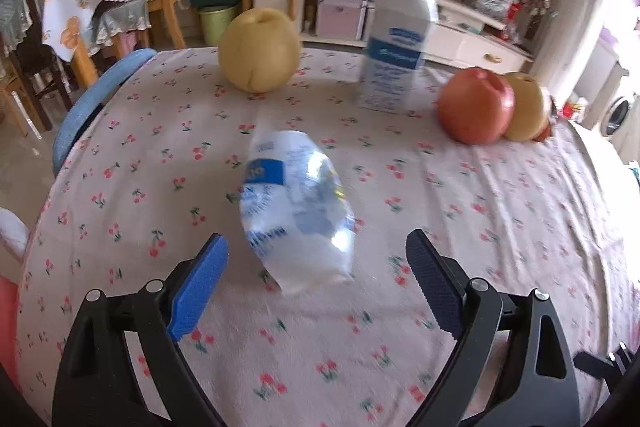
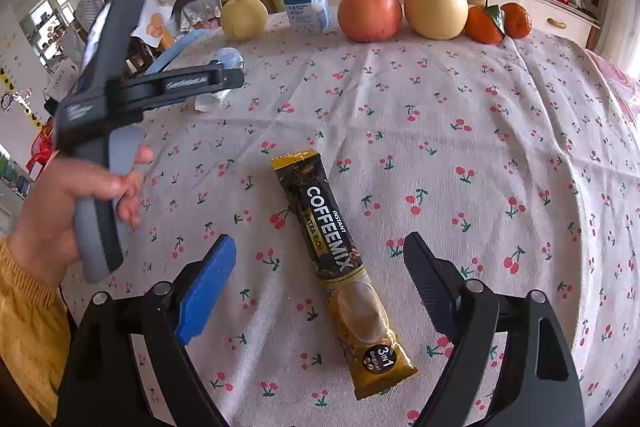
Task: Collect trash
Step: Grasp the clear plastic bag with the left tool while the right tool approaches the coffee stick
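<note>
A crumpled clear plastic wrapper (image 1: 298,211) with blue print lies on the cherry-patterned tablecloth (image 1: 500,227). My left gripper (image 1: 316,247) is open, one finger on each side of the wrapper's near end, and the pads do not touch it. In the right wrist view a black and gold coffee mix sachet (image 2: 340,259) lies flat on the cloth. The right gripper (image 2: 320,245) is open and straddles it without contact. A hand (image 2: 52,215) in a yellow sleeve holds the left gripper (image 2: 234,77) at the upper left, over the wrapper (image 2: 228,61).
Along the table's far side stand a yellow pear (image 1: 260,51), a white bottle (image 1: 396,47), a red apple (image 1: 474,105), a yellow apple (image 2: 436,9) and two tangerines (image 2: 498,21). A blue chair back (image 1: 96,103) is at the left edge. Cluttered shelves lie beyond.
</note>
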`<state>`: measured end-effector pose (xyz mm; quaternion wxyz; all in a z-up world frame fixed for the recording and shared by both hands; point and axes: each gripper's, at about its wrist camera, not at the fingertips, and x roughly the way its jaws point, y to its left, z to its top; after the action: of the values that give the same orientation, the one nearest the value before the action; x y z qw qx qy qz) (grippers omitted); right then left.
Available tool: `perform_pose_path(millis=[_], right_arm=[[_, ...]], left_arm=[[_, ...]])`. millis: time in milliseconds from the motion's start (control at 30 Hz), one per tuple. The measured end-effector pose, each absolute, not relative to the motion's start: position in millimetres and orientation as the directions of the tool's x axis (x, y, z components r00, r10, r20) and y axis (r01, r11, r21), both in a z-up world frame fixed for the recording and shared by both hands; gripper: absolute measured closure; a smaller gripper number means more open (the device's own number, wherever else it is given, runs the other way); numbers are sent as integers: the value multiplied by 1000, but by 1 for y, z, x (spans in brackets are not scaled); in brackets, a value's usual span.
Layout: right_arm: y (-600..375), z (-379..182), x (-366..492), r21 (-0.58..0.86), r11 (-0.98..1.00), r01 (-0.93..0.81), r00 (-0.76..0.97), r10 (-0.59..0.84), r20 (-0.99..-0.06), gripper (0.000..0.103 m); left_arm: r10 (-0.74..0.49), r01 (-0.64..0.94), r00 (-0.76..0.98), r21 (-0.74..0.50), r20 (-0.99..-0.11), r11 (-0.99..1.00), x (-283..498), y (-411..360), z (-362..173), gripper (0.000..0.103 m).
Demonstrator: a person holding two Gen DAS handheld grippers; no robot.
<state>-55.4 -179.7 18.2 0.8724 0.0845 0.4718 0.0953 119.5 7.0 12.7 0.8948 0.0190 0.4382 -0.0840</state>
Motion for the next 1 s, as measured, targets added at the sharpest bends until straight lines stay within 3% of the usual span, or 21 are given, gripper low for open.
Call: perform_pose_path(millis=[433, 533, 667, 1000], right_arm=[[-177, 17, -56, 235, 967, -100, 517, 252, -818, 18], [-178, 16, -55, 221, 971, -90, 518, 235, -823, 18], [-177, 15, -55, 212, 972, -100, 513, 233, -826, 18], [-168, 4, -52, 131, 983, -130, 503, 179, -845, 18]], left_arm=[[-48, 110, 578, 20, -815, 994, 149, 11, 1, 12], [-31, 110, 585, 42, -811, 993, 151, 10, 2, 20], [-35, 112, 593, 40, -804, 993, 150, 10, 6, 39], [-70, 143, 595, 20, -801, 990, 130, 15, 6, 39]])
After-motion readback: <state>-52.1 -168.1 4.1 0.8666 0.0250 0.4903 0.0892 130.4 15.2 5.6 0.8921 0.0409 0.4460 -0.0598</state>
